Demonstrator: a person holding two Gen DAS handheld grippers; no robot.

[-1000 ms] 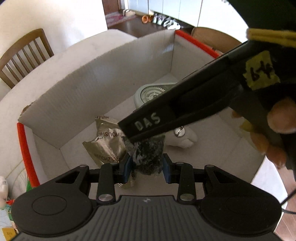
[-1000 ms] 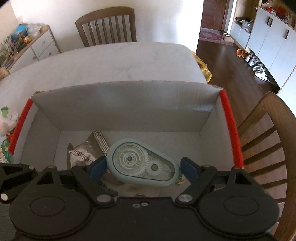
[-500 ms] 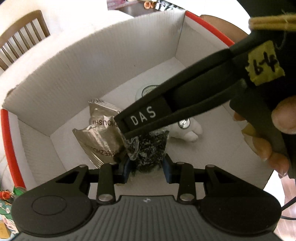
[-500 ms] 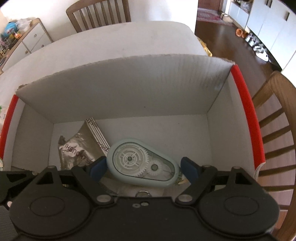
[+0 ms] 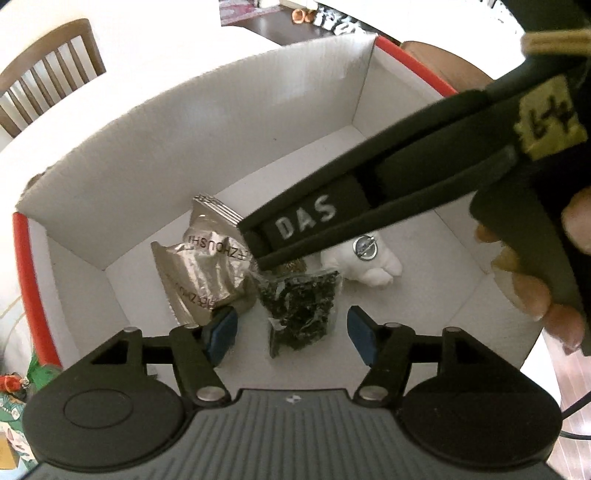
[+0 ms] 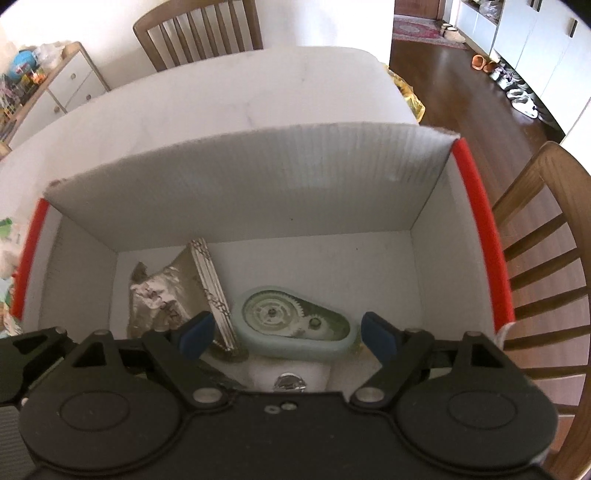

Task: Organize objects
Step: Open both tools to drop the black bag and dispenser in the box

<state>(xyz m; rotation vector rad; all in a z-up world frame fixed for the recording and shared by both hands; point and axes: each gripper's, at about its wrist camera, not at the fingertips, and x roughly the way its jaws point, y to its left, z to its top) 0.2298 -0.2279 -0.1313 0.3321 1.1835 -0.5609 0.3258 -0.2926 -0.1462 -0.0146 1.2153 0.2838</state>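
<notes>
Your left gripper [image 5: 291, 334] stands spread above the dark dried-leaf packet [image 5: 301, 310], which lies on the floor of the white cardboard box [image 5: 221, 122] beside the silver foil pouch [image 5: 201, 266]. Your right gripper [image 6: 286, 332] stands spread over the correction tape dispenser [image 6: 295, 323].

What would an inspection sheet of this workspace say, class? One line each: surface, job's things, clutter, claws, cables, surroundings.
Surface: white table under a cardboard box.
Job's things: in the box, a foil packet, a dark leaf bag, a tape dispenser and a white toy.
Clutter: colourful items beside the box.
Claws: left claw open; right claw open.
Cables: black cable.
Surroundings: wooden chairs, shoes.
</notes>
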